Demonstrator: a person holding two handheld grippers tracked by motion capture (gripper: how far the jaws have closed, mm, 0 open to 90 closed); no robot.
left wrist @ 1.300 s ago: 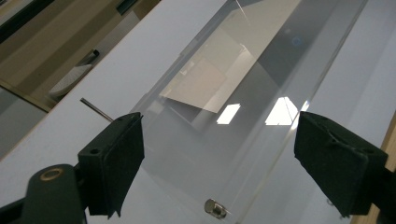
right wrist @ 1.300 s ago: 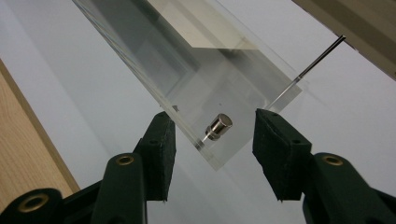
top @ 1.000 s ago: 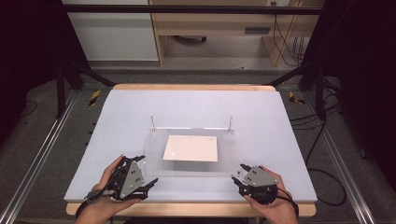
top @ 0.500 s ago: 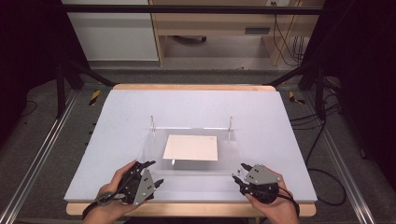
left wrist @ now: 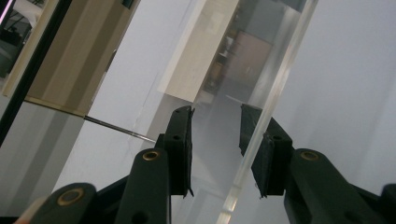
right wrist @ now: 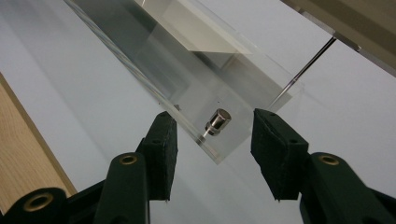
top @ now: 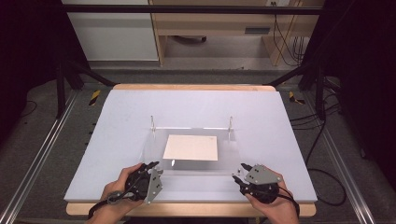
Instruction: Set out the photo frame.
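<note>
A clear acrylic plate (top: pixel 229 156) lies in the middle of the white table (top: pixel 116 121), with a cream sheet of paper (top: pixel 190 147) under it. My left gripper (top: pixel 150 165), rolled on its side, is at the plate's near left corner. In the left gripper view its jaws (left wrist: pixel 215 121) have just been closing. The plate's clear edge (left wrist: pixel 268 102) runs between them near one pad, with a gap still showing. My right gripper (top: pixel 239 171) stands open at the near right corner. A small metal stud (right wrist: pixel 218 121) on the plate (right wrist: pixel 187 74) sits between its jaws (right wrist: pixel 214 116), untouched.
Two thin metal posts (top: pixel 152 120) (top: pixel 230 121) stand at the plate's far edge. The table's wooden front rim (top: pixel 187 210) lies just under both hands. Dark frame legs and cables flank the table, and a cabinet stands beyond it.
My left gripper has slid right and forward to the plate's near left corner, turned onto its side, and its jaws have narrowed. The right gripper has stayed put.
</note>
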